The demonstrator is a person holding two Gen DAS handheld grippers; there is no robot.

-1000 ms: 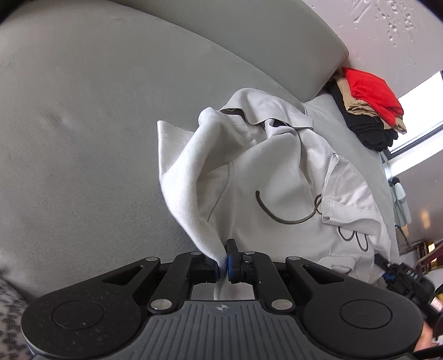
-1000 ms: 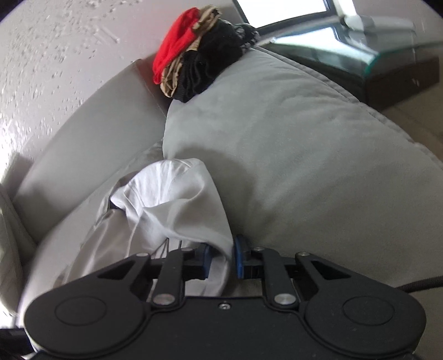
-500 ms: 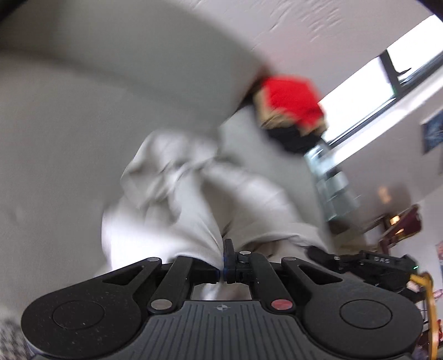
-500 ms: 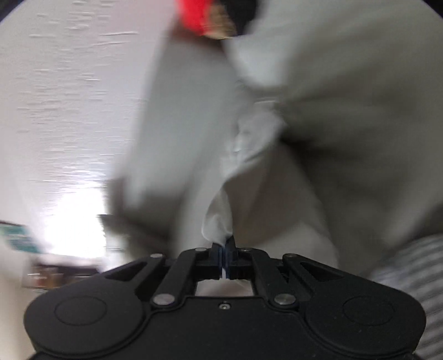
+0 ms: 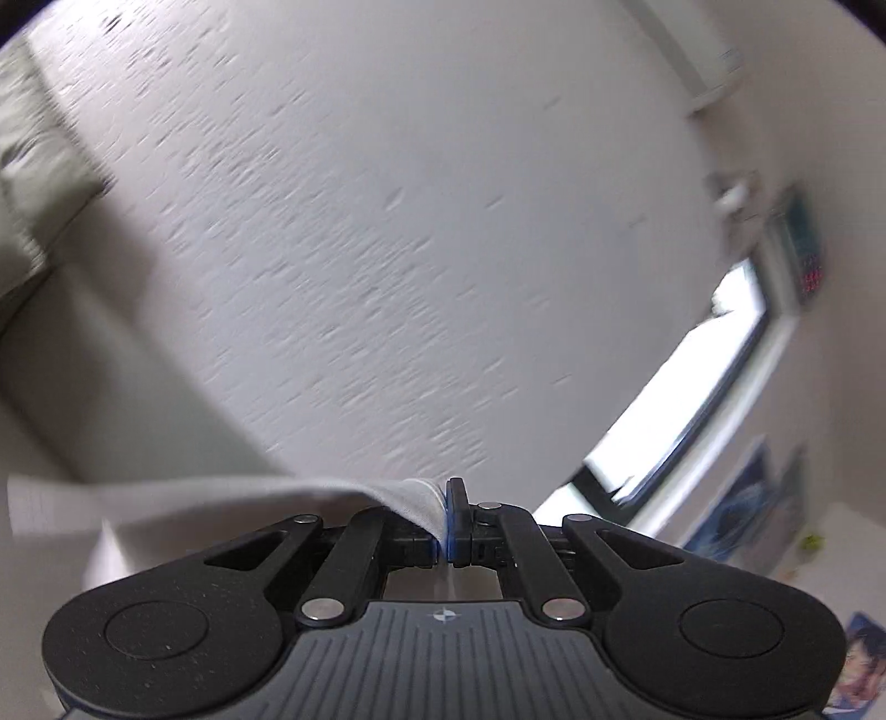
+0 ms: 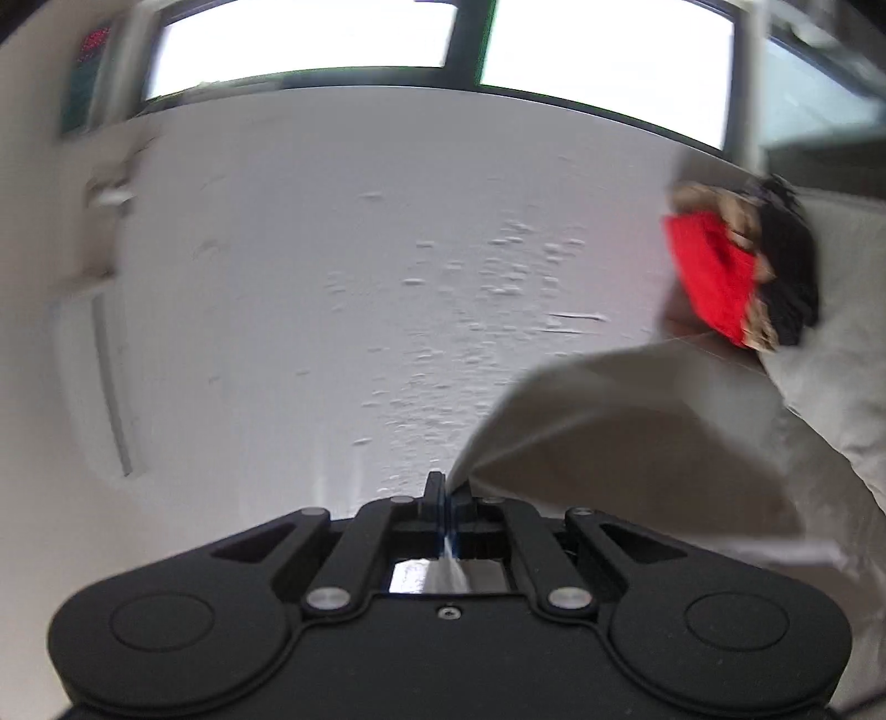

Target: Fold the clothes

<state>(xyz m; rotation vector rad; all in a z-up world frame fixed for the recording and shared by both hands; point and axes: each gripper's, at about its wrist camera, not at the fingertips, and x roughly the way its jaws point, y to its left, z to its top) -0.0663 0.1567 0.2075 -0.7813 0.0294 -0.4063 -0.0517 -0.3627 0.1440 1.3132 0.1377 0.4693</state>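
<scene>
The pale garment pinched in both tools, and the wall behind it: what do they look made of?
The pale garment looks like thin, matte woven or knit fabric, likely cotton: it drapes softly and creases where the left tool and right tool clamp it. The wall looks like painted plaster, matte, with raised flecks of texture.

A home living room: grey sofa cushion [image 6: 819,387], piled clothes [image 6: 742,277], textured wall [image 5: 387,249], window [image 5: 692,410], posters [image 5: 736,515].

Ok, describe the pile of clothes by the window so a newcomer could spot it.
Right wrist view: under the window, where the textured wall ends, sits a small pile on the grey cushion. Only it has bright red, tan and black.
</scene>
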